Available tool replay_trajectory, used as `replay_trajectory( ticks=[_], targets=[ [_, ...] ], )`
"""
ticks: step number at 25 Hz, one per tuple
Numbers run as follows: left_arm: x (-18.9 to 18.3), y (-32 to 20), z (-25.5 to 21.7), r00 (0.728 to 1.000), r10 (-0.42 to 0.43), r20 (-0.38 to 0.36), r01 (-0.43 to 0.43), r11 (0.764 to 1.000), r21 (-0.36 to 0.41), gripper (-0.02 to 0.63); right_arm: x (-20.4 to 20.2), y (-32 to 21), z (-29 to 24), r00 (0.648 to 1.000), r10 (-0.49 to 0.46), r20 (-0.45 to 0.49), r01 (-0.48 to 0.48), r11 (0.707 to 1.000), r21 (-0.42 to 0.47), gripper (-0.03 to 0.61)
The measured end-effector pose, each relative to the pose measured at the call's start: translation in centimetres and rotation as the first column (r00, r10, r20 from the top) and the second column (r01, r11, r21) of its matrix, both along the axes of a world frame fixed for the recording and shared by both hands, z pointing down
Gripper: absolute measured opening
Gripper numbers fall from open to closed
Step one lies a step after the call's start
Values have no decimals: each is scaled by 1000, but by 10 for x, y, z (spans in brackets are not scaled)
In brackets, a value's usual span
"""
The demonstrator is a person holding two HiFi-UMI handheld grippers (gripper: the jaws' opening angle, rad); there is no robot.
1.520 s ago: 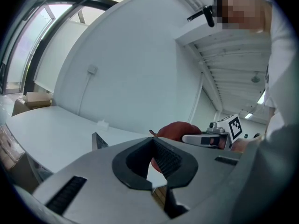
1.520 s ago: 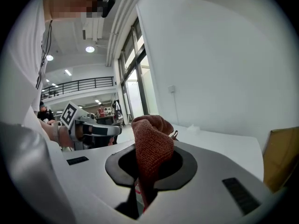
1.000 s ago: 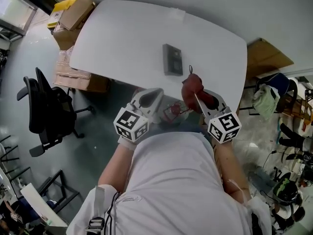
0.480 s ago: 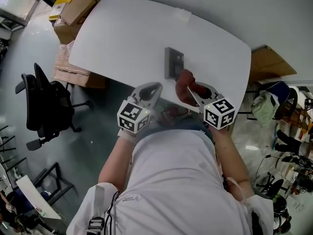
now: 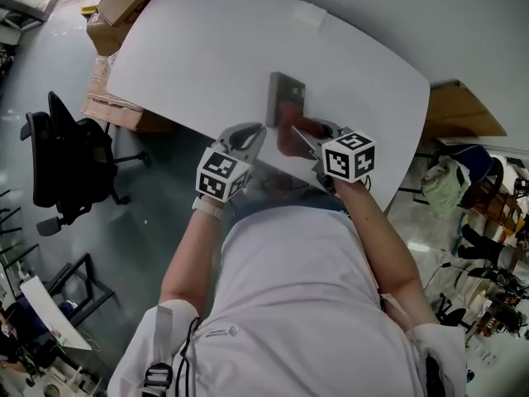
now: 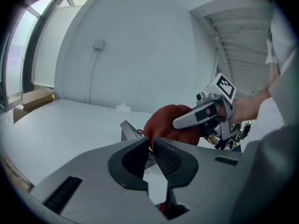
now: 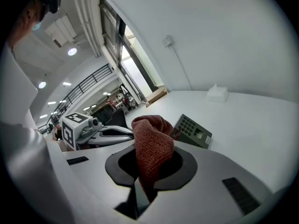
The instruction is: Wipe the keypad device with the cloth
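- The keypad device lies flat on the white worktop, close to its near edge and about midway along it. Its long axis runs from that edge toward the far edge.
- From the right tool, the device sits just ahead and slightly to the right, keys up. A forward sweep along the long axis looks like the natural stroke.
- The right tool is clearly the nearer of the two and is clamped on the red-brown cloth. The cloth bulges up out of the jaws in a folded wad.
- In the head view, the wad hangs at the device's near end. Whether it already touches the device cannot be told.
- The left tool hovers beside the device's near left corner, at the worktop's near edge. Its jaws are all but together and grip nothing.
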State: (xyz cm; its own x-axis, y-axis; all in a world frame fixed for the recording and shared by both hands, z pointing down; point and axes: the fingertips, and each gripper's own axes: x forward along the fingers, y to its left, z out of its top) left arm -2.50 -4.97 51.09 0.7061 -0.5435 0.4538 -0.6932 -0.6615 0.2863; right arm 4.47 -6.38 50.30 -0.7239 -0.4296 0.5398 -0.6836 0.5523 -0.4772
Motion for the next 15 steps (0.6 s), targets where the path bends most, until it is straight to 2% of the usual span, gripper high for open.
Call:
replay_trajectory(
  ticks=[10,15],
  targets=[
    [11,-6,54,992,100,78,-94,992,-79,12,-15,-13,50,994,66,83,-47,977,-207,55],
    [18,-6,67,982,150,113,-141,987,-82,12,-28,-14,60,990,83,116,-50,964,-262,55]
  ],
)
